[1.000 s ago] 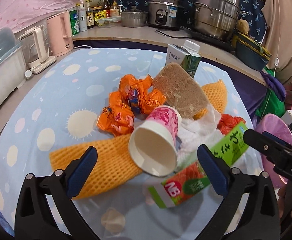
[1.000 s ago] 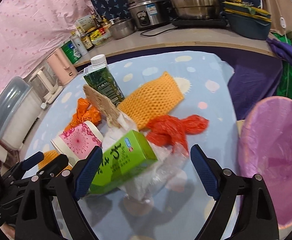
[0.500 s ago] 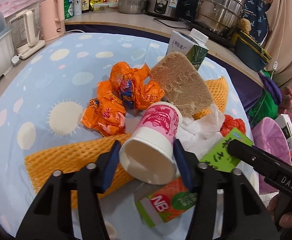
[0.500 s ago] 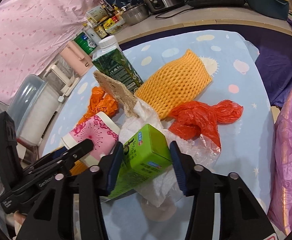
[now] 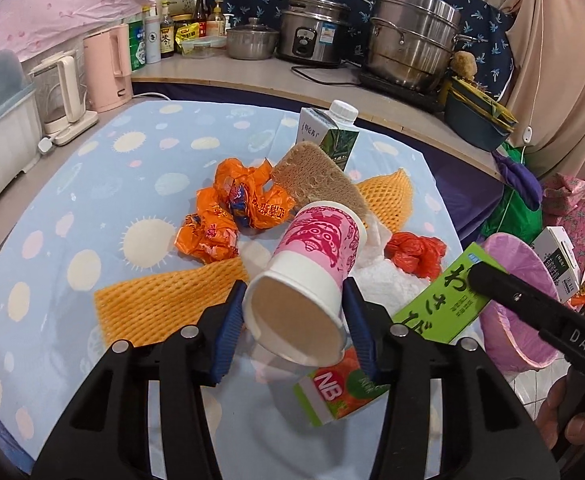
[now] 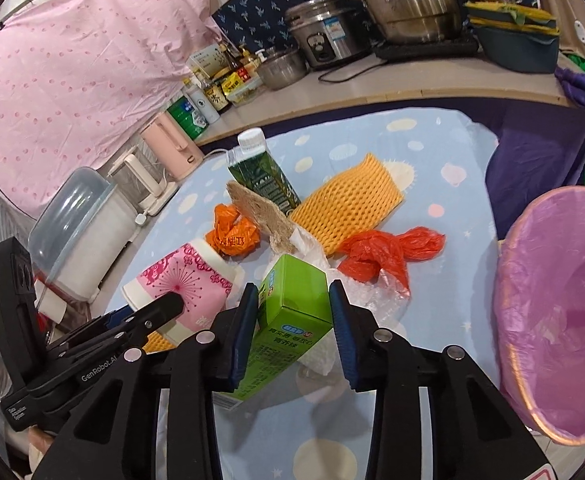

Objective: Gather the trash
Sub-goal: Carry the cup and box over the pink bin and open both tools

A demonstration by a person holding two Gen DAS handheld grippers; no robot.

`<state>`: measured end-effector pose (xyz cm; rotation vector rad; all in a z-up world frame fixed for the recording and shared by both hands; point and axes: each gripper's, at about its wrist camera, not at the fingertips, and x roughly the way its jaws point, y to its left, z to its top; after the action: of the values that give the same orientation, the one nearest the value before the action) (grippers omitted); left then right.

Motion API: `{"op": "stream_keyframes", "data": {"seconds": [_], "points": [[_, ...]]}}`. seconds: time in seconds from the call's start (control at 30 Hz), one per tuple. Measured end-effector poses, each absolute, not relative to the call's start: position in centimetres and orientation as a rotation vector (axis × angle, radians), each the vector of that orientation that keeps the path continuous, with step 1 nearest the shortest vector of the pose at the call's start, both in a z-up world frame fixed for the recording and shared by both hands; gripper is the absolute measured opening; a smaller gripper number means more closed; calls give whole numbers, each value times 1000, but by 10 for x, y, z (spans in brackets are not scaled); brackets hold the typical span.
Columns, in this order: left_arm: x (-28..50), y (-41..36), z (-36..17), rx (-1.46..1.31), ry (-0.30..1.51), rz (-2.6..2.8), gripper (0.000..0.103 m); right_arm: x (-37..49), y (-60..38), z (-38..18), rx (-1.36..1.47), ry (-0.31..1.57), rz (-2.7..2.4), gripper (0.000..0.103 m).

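A pink-and-white paper cup lies tilted, mouth towards the camera, between the blue pads of my left gripper. The jaws are closing and press its sides. My right gripper is closing its jaws on a green drink carton, held just above the tablecloth; the left wrist view shows the carton beside the cup. Orange wrappers, a red bag, yellow foam nets, a brown pad, white tissue and an upright dark green carton remain on the table.
A bin lined with a pink bag stands off the table's right edge. Kettles, bottles, a rice cooker and steel pots fill the counter behind. A white lidded container sits at the left.
Both grippers went from wide open to closed: the left on the paper cup, the right on the green carton. Both have since risen a little with their loads.
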<state>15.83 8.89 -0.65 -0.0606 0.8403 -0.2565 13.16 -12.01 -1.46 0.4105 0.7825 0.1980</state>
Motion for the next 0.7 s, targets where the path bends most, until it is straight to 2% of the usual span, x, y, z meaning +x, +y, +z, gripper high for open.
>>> {"op": "stream_keyframes", "data": {"seconds": [0.37,0.7], "points": [[120,77,21,-35,814,-279,46,86,-165,33,387,639,57,34],[98,9,42,29,776,-430,46,37,-256,62,401,515,-195,33]]}}
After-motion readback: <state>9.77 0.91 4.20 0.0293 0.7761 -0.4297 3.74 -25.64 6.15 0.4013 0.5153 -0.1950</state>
